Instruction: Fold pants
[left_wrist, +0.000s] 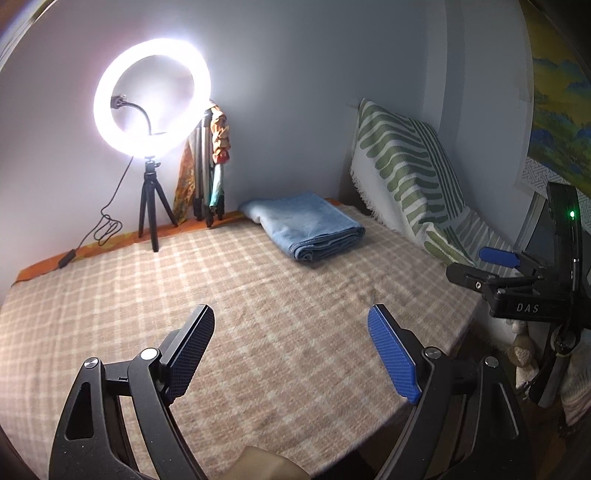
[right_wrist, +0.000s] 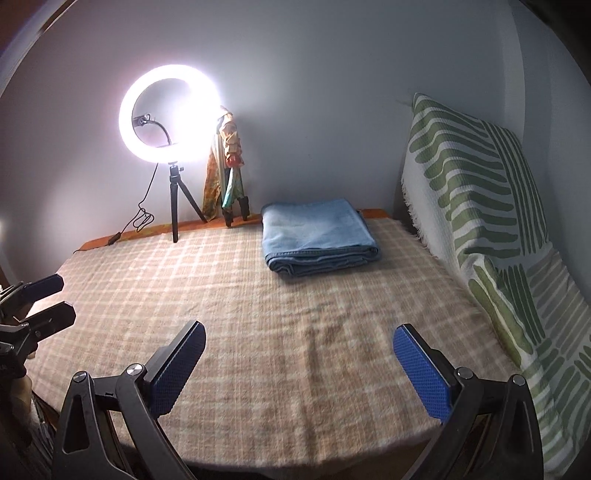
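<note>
Light blue denim pants (left_wrist: 306, 227) lie folded into a neat rectangle at the far side of the beige checked blanket (left_wrist: 258, 314); they also show in the right wrist view (right_wrist: 317, 236). My left gripper (left_wrist: 291, 317) is open and empty, held over the near part of the blanket, well short of the pants. My right gripper (right_wrist: 299, 332) is open and empty too, over the near edge. The right gripper shows at the right in the left wrist view (left_wrist: 480, 266), and the left gripper at the left edge in the right wrist view (right_wrist: 55, 299).
A lit ring light on a small tripod (left_wrist: 151, 110) stands at the far left with its cable trailing. A second tripod draped with cloth (left_wrist: 214, 166) stands beside it. A green-striped white throw (left_wrist: 406, 173) covers the backrest at the right.
</note>
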